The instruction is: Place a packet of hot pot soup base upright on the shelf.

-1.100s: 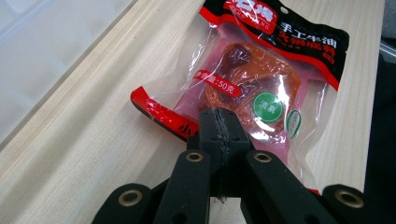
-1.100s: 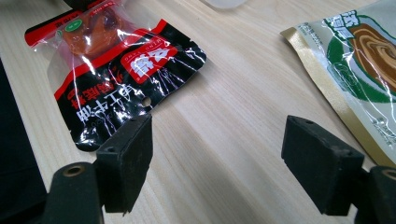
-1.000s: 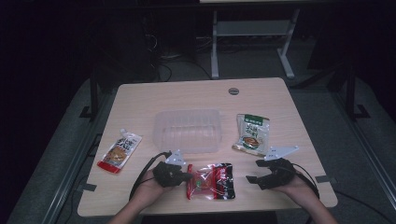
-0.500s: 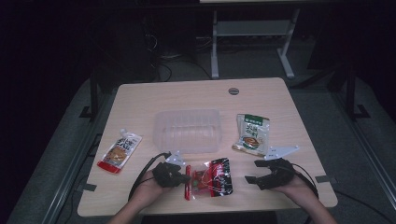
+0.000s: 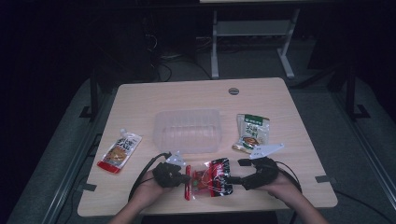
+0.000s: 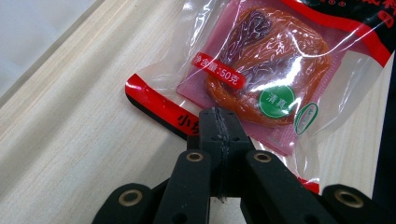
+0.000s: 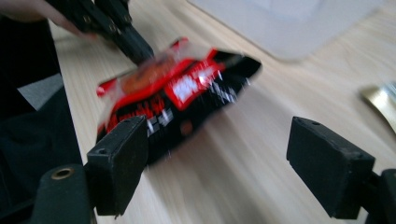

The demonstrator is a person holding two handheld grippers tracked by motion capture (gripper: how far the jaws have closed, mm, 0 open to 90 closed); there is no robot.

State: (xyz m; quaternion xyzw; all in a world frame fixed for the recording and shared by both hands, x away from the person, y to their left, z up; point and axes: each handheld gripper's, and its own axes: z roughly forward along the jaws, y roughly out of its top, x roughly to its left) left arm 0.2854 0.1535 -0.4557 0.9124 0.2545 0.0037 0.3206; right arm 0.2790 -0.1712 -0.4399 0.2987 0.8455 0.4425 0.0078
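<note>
A red-and-black snack packet (image 5: pixel 211 178) with a clear window lies near the table's front edge. My left gripper (image 5: pixel 187 176) is shut on its left end; in the left gripper view the jaws (image 6: pixel 219 116) pinch the red-trimmed seam of the packet (image 6: pixel 261 70). My right gripper (image 5: pixel 236 171) stands open at the packet's right end, and its jaws have just been opening. In the right gripper view (image 7: pixel 219 154) the packet (image 7: pixel 177 98) lies just ahead of the jaws, its near corner by the left pad, which does not press it. The left gripper (image 7: pixel 133 44) shows beyond.
A clear plastic container (image 5: pixel 187 130) stands behind the packet at mid-table. A green food packet (image 5: pixel 252 132) lies to its right and an orange spouted pouch (image 5: pixel 119 151) to its left. A cable hole (image 5: pixel 233 91) sits near the far edge.
My right gripper has moved left up to the packet's right end. The left gripper has kept its grip and stayed in place.
</note>
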